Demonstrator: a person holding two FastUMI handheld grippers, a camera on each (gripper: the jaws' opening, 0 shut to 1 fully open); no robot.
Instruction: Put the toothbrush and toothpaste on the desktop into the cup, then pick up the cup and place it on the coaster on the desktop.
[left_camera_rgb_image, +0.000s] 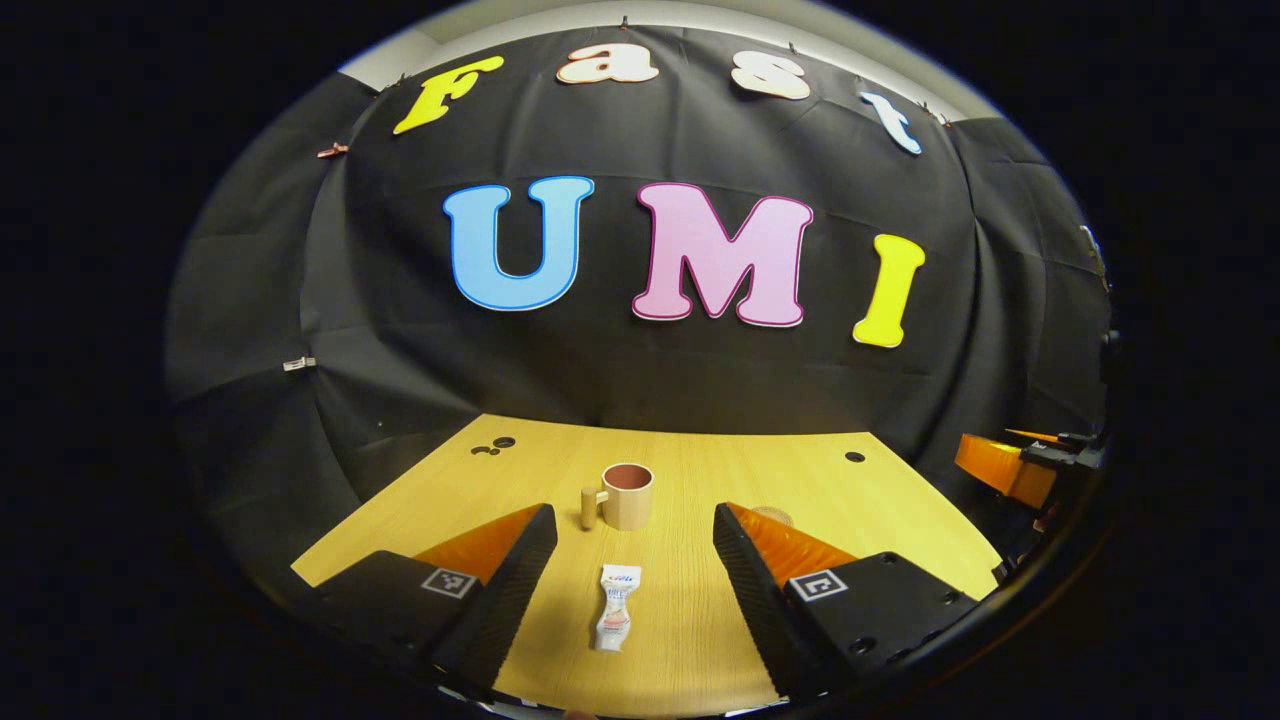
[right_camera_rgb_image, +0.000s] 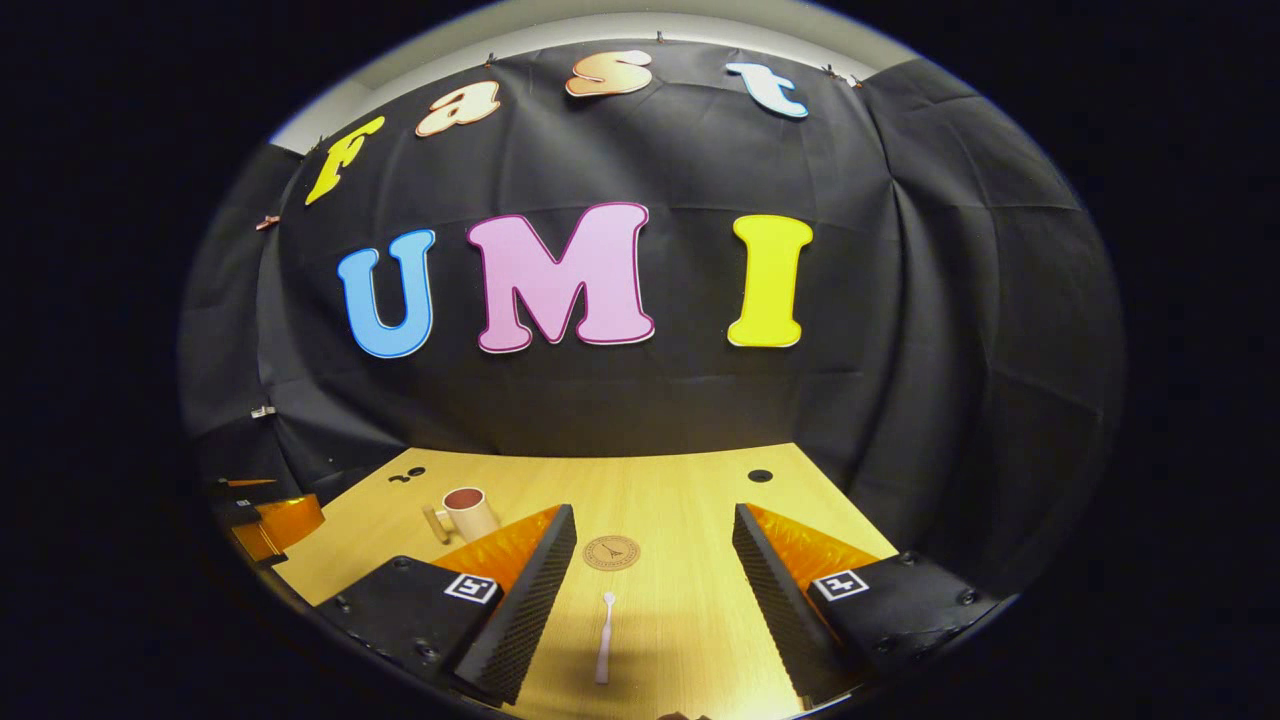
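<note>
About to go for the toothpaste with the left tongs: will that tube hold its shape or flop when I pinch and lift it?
The toothpaste looks like a small soft tube, flat at one end, so it will probably dent under a pinch. It lies flat on the desktop, so it likely won't roll. It seems light; the open left tongs should lift it easily.

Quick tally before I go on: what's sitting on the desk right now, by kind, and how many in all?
Cup: 1
Toothpaste tube: 1
Toothbrush: 1
Coaster: 1
Total: 4 things on the desk, none yet in the cup.
</note>
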